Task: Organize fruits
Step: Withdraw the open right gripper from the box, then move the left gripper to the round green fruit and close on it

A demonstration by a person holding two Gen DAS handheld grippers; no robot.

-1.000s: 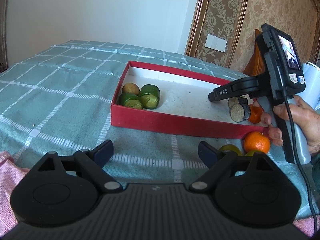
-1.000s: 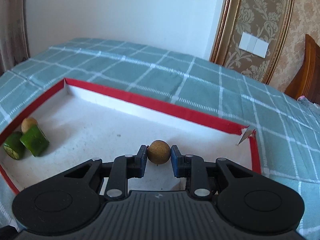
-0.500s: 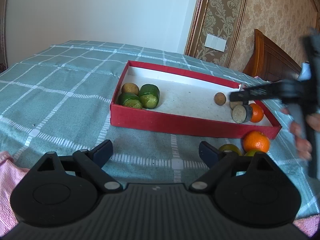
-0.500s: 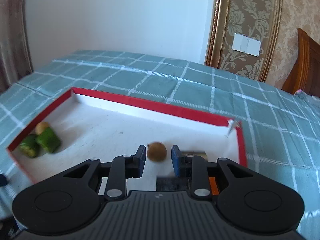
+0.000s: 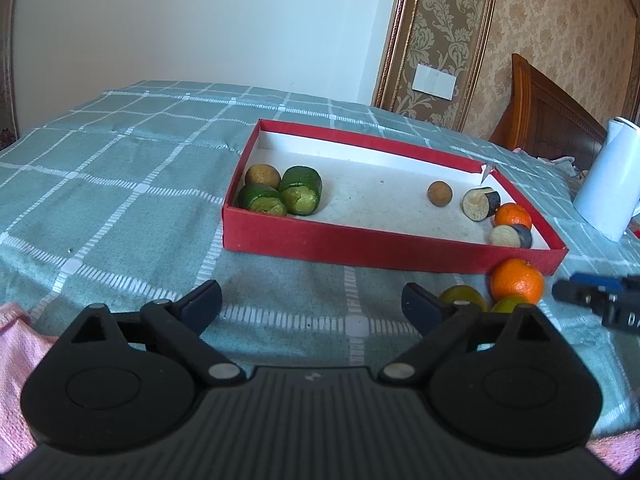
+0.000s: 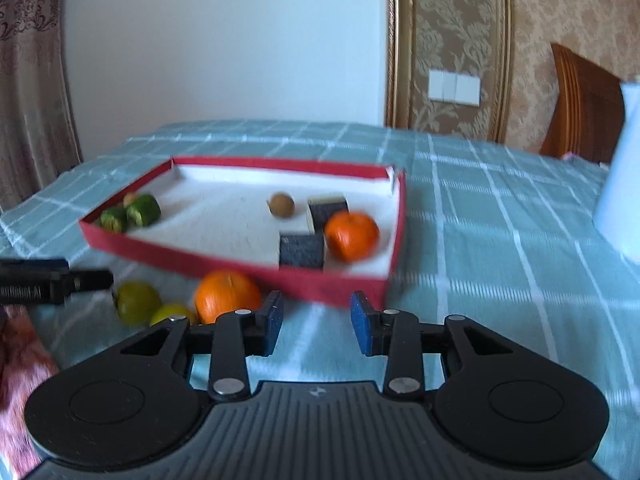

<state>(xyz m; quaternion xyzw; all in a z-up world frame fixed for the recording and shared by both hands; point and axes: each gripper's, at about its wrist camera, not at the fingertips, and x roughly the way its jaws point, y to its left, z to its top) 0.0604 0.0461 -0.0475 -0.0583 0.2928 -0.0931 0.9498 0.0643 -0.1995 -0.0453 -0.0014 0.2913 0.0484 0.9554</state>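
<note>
Right wrist view: right hand-held gripper (image 6: 316, 328) jaws just opening, empty; left hand-held gripper (image 5: 312, 304) spread wide, empty.

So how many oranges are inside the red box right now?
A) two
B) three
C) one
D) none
C: one orange sits inside the red box beside the dark chunks, while the other orange lies outside on the cloth, against the box's front wall.
</note>
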